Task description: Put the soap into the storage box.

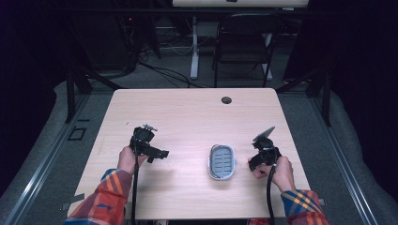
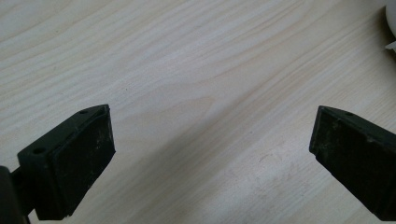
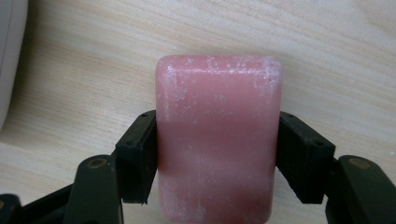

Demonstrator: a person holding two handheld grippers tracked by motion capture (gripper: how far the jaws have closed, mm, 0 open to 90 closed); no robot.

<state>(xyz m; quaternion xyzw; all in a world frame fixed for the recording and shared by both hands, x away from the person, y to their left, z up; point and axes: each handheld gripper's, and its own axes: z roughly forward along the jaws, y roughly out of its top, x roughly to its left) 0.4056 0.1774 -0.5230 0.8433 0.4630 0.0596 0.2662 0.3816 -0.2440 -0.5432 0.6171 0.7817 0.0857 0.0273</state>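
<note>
Right gripper (image 3: 218, 154) level, clamping soap (image 3: 218, 140)

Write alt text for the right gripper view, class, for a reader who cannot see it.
A pink bar of soap is clamped on its two long sides by the black jaws of the right hand-held gripper, over a pale wooden table. A white soap dish edges in at upper left.

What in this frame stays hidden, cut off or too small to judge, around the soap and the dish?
- Soap, right gripper view: near end cut off by the bottom edge; underside hidden, so whether it rests on the table is unclear.
- Soap, high view: hidden behind the right gripper and hand.
- Dish: cut by the left edge in the right gripper view and by the top right corner in the left gripper view.
- Dish, high view: too small to tell its ridges' detail.
</note>
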